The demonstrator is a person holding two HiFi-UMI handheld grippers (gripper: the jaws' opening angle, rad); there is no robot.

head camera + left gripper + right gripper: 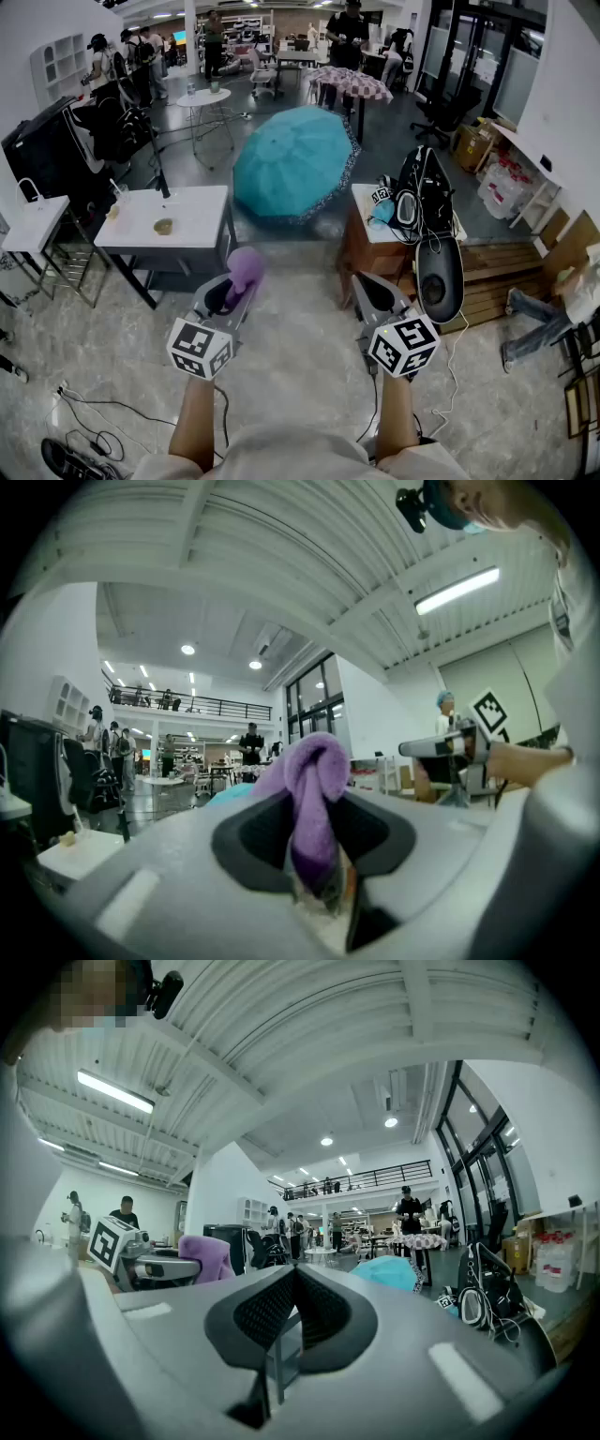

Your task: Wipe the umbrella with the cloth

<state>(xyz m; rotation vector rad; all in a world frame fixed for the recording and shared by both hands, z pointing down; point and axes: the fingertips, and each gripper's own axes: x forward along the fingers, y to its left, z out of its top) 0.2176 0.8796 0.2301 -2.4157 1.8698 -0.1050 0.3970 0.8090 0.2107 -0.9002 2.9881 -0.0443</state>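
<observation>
An open teal umbrella point(295, 164) lies on its side on the floor ahead, between two tables. My left gripper point(232, 291) is shut on a purple cloth point(246, 270), which bunches up above the jaws. In the left gripper view the cloth point(314, 761) fills the gap of the left gripper point(316, 794), and a sliver of the umbrella point(228, 795) shows behind it. My right gripper point(367, 292) is held beside the left one, shut with nothing in it. Seen from the right gripper point(292, 1274), the umbrella point(394, 1271) lies well ahead and the cloth point(206, 1255) is at the left.
A white table point(169, 220) stands left of the umbrella. On the right is a wooden table point(361, 248) with bags and cables. A patterned umbrella point(349, 82), a round table point(203, 97) and several people are farther back. Cables point(103, 408) trail on the floor.
</observation>
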